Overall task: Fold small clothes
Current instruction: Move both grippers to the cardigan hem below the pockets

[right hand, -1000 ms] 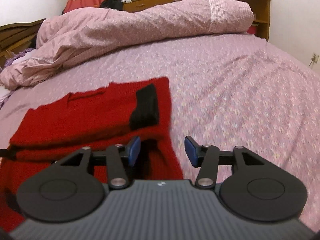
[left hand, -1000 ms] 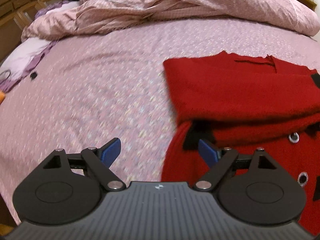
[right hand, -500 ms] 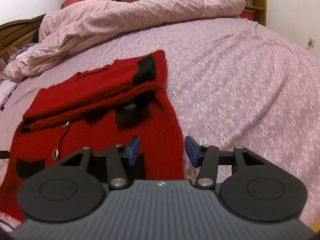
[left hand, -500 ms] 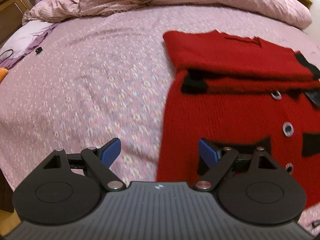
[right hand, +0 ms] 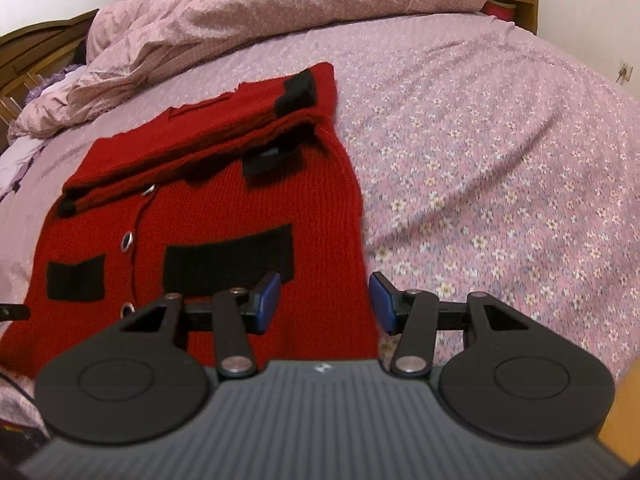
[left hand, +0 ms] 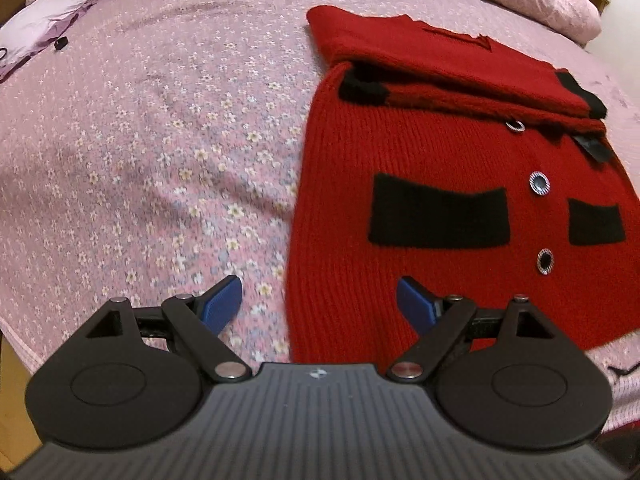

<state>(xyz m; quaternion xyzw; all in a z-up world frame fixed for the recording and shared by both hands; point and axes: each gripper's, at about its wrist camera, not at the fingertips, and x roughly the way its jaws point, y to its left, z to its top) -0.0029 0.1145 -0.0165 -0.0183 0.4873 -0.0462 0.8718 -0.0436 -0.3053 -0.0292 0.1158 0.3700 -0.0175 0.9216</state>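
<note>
- The red cardigan (left hand: 452,216) lies flat on the bed (left hand: 168,132), front up, with its top part already turned down toward the hem in a thick band, so one fold looks done. In the right wrist view the same cardigan (right hand: 224,216) shows that band running across above the two black pockets (left hand: 438,216).
- Compared with a second ago, far more of the garment is in sight: then only the folded band and a strip below it showed, now the pockets, the buttons (left hand: 539,182) and the hem are all visible. Both tools have pulled back from the band toward the hem end of the cardigan.
- I take that to mean the first fold has been let go and the pair is lining up on the hem corners for the next fold; the fold itself is not yet begun.
- The left tool (left hand: 320,304) hangs low over the cardigan's left hem corner, its blue pads spread wide, one over the bedsheet and one over the knit. It holds nothing.
- The right tool (right hand: 325,300) sits at the opposite hem corner, straddling the cardigan's right edge, pads parted less widely than the left one's, also empty.
- Both point along the cardigan toward its folded band, roughly level and slightly tipped down.
- Beyond the cardigan's folded band a rumpled pink duvet (right hand: 280,12) is heaped across the far side of the bed.
</note>
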